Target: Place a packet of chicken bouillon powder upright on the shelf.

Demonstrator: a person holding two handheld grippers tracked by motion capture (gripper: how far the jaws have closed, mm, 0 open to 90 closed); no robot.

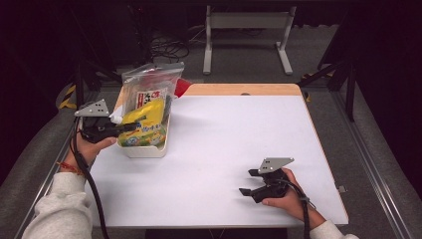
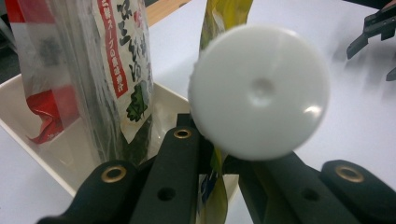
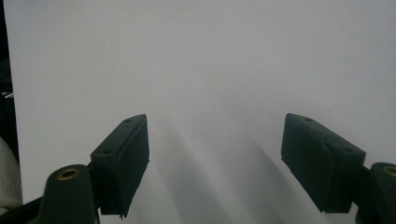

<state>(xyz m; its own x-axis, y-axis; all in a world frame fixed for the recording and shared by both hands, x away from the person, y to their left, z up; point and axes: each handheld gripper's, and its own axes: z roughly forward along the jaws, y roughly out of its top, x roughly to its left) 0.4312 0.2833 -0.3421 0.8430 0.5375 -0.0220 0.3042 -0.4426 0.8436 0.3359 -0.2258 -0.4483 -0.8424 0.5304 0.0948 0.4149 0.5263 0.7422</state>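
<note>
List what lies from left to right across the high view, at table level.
left gripper → yellow pouch standing in the white tray → bare white table top → right gripper

**Yellow spouted pouch at the white tray**

A soft yellow pouch (image 1: 144,122) with green and blue print near its base, closed by a round white cap (image 2: 259,91). It stands tilted in the near end of a shallow white tray (image 1: 149,149) at the table's left edge, its printed base low in the tray and its upper part leaning to the left. In the left gripper view the cap faces the camera, smooth with a small central dimple, and the crumpled yellow film runs up behind it and down below it.
</note>
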